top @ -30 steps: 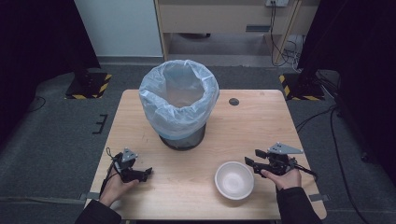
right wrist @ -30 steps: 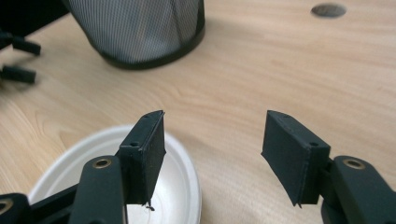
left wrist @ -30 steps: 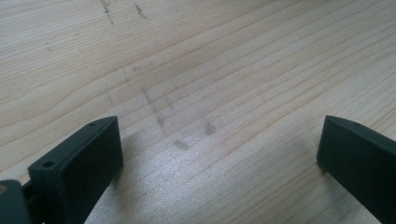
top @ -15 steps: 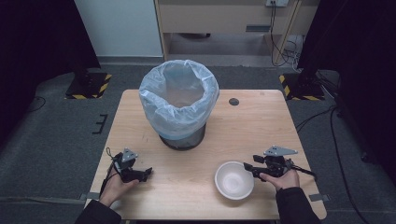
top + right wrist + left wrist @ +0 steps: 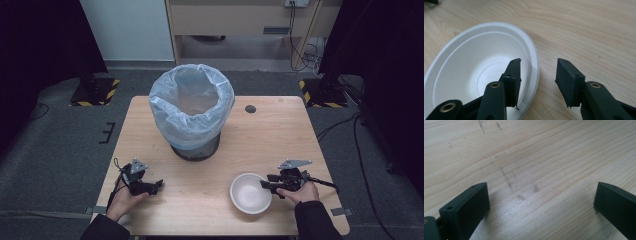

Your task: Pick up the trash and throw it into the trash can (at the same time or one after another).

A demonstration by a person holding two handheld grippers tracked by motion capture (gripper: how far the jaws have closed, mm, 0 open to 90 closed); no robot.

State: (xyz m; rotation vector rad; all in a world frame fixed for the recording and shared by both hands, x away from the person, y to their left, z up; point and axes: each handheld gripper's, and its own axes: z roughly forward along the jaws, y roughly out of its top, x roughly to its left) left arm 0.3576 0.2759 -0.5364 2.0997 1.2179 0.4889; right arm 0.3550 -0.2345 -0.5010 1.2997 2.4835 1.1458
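The white bowl [image 5: 250,193] sits upright, mouth up, on the near right part of the wooden table [image 5: 280,135]; being round, it has no long axis. My right gripper [image 5: 265,185] lies level, pointing left, its jaws straddling the bowl's right rim: one inside, one outside. They have just been closing, with a gap left to the rim. My left gripper [image 5: 159,184] rests low at the near left, pointing right, jaws wide apart over bare wood.

Both claws low in frame
Left claw [image 5: 159,185] lower left, gaping wide; right claw [image 5: 263,184] lower right, jaws half-spread, just been closing.
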